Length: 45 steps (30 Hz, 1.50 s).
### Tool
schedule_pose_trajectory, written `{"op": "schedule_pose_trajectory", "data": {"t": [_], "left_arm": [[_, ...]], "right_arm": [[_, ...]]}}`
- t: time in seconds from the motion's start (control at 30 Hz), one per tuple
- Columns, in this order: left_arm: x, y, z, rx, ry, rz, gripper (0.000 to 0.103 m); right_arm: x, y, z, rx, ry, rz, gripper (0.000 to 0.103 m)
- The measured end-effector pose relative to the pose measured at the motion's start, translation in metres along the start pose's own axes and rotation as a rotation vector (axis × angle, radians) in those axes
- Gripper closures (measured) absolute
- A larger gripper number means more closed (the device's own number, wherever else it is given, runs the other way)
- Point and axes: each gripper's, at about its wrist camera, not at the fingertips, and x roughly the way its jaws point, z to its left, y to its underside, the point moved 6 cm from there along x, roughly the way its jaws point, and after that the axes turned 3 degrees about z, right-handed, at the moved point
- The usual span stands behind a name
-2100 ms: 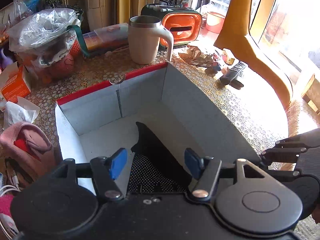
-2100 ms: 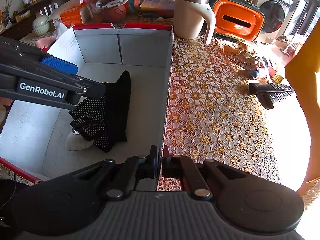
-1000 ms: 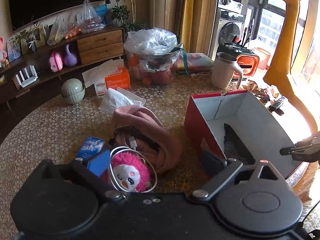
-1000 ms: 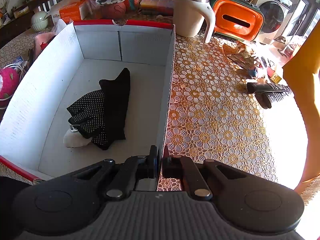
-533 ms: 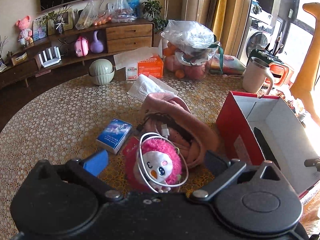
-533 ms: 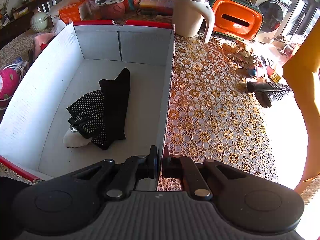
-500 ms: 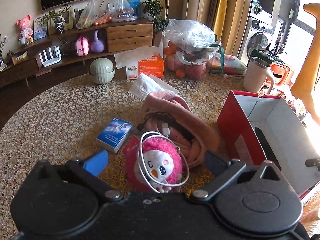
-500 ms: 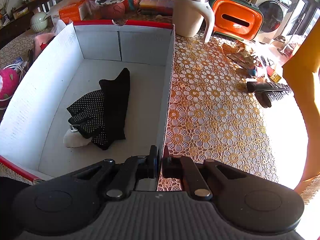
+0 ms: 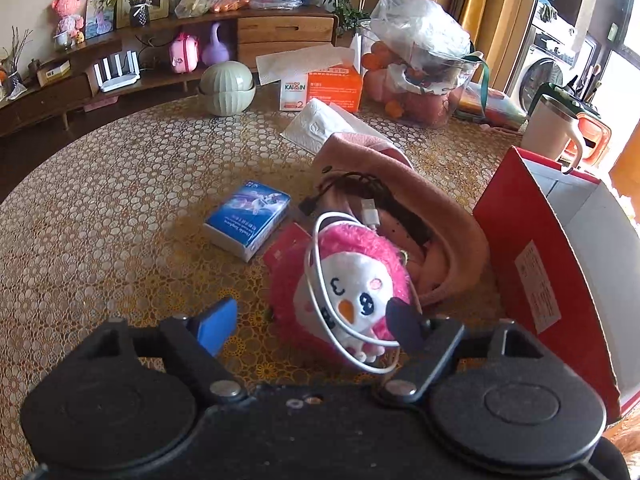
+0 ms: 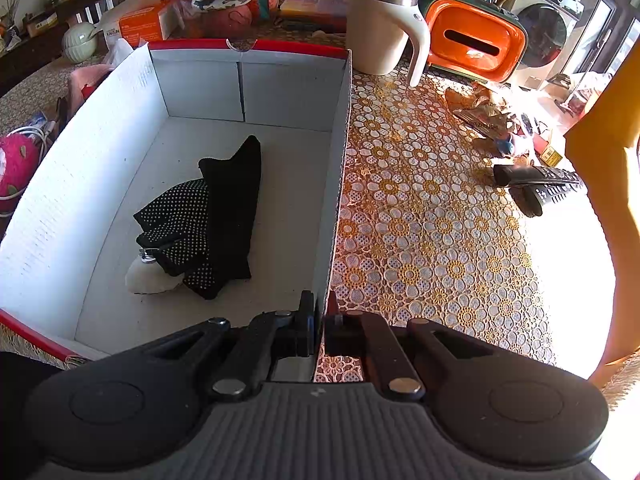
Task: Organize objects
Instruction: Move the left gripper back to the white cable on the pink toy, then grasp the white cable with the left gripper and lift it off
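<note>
My left gripper (image 9: 310, 326) is open, its jaws on either side of a pink plush penguin (image 9: 348, 294) with a white cable (image 9: 320, 240) looped over it. Behind it lie a pink hat (image 9: 440, 216) holding a black cable, a blue box (image 9: 248, 218) and a red card (image 9: 286, 246). The red box (image 9: 536, 256) with a white inside stands to the right. My right gripper (image 10: 320, 330) is shut on that box's right wall (image 10: 338, 184). Black dotted gloves (image 10: 208, 216) and a white pouch (image 10: 148, 276) lie inside.
A cream mug (image 10: 380, 28), an orange holder (image 10: 476, 42), remotes (image 10: 540, 186) and wrappers (image 10: 488, 116) sit right of the box. A tissue box (image 9: 324, 84), a green bowl (image 9: 228, 88), a paper napkin (image 9: 320, 128) and a bagged fruit bowl (image 9: 420, 76) stand further back.
My left gripper has left the box, swung left and come down close over the plush penguin. My right gripper has kept its hold on the box wall.
</note>
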Motion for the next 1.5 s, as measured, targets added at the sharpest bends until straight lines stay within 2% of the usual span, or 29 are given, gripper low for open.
{"op": "schedule_pose_trajectory", "data": {"t": [0.1,0.17,0.3,0.37,0.43,0.6,0.73,1.0,1.2,1.5], "left_arm": [[0.006,0.002,0.003,-0.033,0.023,0.021,0.035],[0.009,0.003,0.004,-0.052,0.038,0.031,0.046],[0.012,0.002,0.003,-0.078,0.064,0.036,0.056],[0.013,0.0,0.001,-0.08,0.076,0.035,0.061],[0.015,-0.001,-0.001,-0.076,0.08,0.037,0.062],[0.016,-0.002,-0.008,-0.067,0.102,0.034,0.078],[0.013,-0.004,-0.012,-0.047,0.1,0.017,0.095],[0.001,-0.01,-0.018,0.011,0.088,-0.006,0.102],[-0.016,-0.015,-0.038,0.103,0.092,-0.03,0.103],[-0.04,-0.023,-0.069,0.165,0.168,-0.057,0.103]], "right_arm": [[0.0,0.0,0.0,0.002,0.0,-0.001,0.099],[0.0,0.0,0.001,-0.001,0.002,-0.002,0.099],[0.0,0.0,0.001,-0.001,0.003,-0.004,0.099],[0.0,0.0,0.001,0.0,0.003,-0.004,0.099],[0.0,0.0,0.0,0.001,0.003,-0.005,0.099],[0.0,0.001,0.0,0.001,0.003,-0.007,0.099],[0.0,0.001,0.0,0.001,0.003,-0.008,0.099],[0.0,0.001,0.0,0.004,0.003,-0.013,0.099],[0.0,0.001,0.0,0.004,0.003,-0.014,0.099],[0.0,0.001,0.0,0.004,0.004,-0.014,0.099]]}}
